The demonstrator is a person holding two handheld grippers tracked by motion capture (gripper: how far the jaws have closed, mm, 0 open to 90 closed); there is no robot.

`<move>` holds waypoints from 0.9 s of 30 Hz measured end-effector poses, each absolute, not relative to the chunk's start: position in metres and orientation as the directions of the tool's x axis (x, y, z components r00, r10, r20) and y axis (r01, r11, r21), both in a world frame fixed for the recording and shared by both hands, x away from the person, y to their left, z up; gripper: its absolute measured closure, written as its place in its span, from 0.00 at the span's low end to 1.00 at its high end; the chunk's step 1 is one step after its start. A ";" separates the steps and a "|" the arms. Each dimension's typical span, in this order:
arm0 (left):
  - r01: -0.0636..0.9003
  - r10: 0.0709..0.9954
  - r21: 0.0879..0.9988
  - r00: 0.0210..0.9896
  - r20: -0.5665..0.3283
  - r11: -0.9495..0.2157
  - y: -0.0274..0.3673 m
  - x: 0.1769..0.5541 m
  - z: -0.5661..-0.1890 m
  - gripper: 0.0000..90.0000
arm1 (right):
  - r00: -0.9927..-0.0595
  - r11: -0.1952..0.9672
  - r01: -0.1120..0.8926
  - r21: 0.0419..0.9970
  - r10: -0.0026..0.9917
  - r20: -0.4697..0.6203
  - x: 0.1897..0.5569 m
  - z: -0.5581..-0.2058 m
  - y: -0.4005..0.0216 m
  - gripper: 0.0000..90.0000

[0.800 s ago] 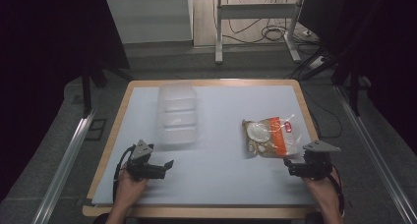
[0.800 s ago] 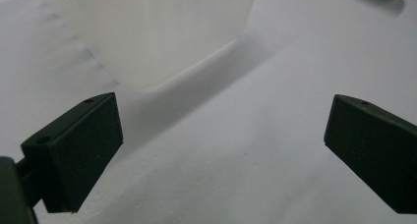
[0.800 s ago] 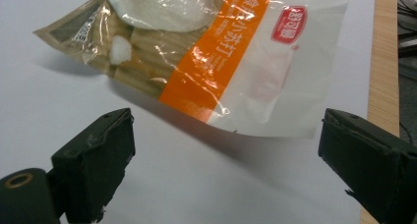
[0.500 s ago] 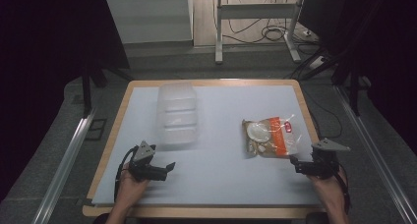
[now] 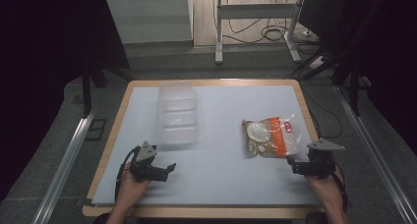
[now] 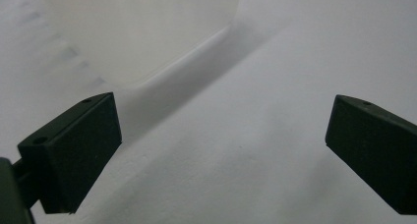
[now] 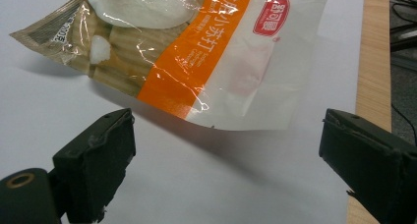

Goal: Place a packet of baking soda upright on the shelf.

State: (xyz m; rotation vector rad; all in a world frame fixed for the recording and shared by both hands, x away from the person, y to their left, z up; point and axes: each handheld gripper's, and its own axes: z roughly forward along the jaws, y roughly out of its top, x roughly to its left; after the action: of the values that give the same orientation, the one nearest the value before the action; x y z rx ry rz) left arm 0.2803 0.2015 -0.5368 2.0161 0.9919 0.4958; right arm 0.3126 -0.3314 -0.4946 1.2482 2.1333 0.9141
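A snack bag with an orange band and white lettering lies flat on the right of the white mat; in the right gripper view the bag lies just beyond the jaws. My right gripper rests near the bag's near right corner, open, with nothing between its jaws. A clear plastic container stands left of centre. My left gripper sits in front of the container, open and empty, with the container up ahead to its left.
The white mat covers a wooden table whose rim shows along the right side. Metal rails run on the floor at both sides. Desk legs and cables lie beyond the far edge.
The right gripper has shifted a little to the right near the bag. The left gripper, the bag and the container have stayed where they were.
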 end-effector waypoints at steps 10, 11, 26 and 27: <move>0.468 0.795 0.811 0.607 -0.005 -0.351 0.202 0.280 -0.536 0.01 | -0.448 0.351 0.558 0.752 0.890 -0.084 0.313 -0.495 -0.332 0.08; 0.468 0.795 0.810 0.607 -0.005 -0.352 0.202 0.280 -0.536 0.01 | -0.448 0.350 0.557 0.754 0.890 -0.082 0.313 -0.494 -0.333 0.08; 0.467 0.790 0.802 0.612 0.011 -0.372 0.200 0.280 -0.537 0.01 | -0.404 0.272 0.574 0.773 0.914 -0.022 0.316 -0.489 -0.339 0.06; 0.467 0.790 0.802 0.612 0.011 -0.372 0.200 0.280 -0.537 0.01 | -0.404 0.272 0.574 0.773 0.914 -0.022 0.316 -0.489 -0.339 0.06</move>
State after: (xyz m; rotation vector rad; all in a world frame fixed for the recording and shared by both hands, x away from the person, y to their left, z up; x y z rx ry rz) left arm 0.2804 0.2003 -0.5370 2.0314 0.9892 0.5104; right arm 0.3155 -0.3390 -0.4888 1.3383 2.0788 0.9647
